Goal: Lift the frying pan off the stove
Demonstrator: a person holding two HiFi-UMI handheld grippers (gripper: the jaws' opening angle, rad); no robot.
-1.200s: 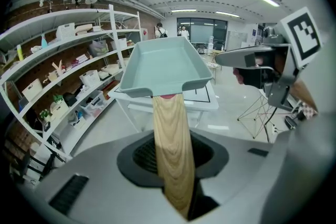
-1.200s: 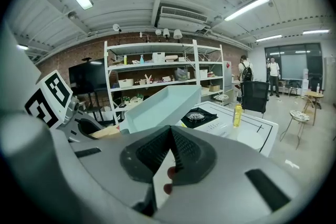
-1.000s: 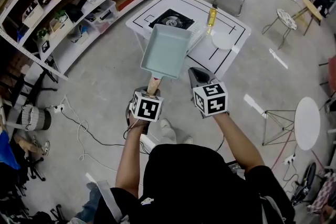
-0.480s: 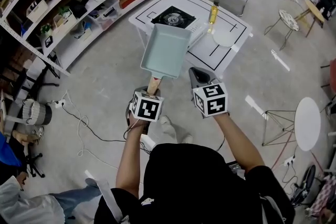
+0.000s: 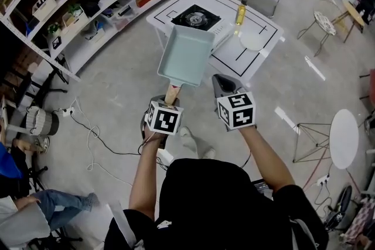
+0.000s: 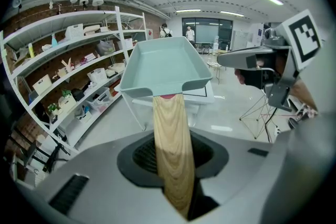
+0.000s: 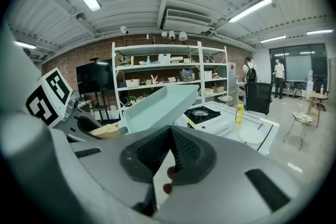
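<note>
Left claw (image 5: 167, 103) grasps wooden handle (image 5: 171, 92) of frying pan (image 5: 186, 55), held up clear of stove (image 5: 197, 16) on tabletop (image 5: 261, 20). Right claw (image 5: 225, 85) clenched, empty.

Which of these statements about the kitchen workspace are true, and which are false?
1. The left gripper grips the frying pan by its wooden handle. True.
2. The pan rests on the stove. False: it is held in the air, clear of the stove.
3. A yellow bottle stands on the white table. True.
4. The right gripper clamps the pan's rim. False: it holds nothing, beside the pan.
5. The pan has food in it. False: it is empty.
</note>
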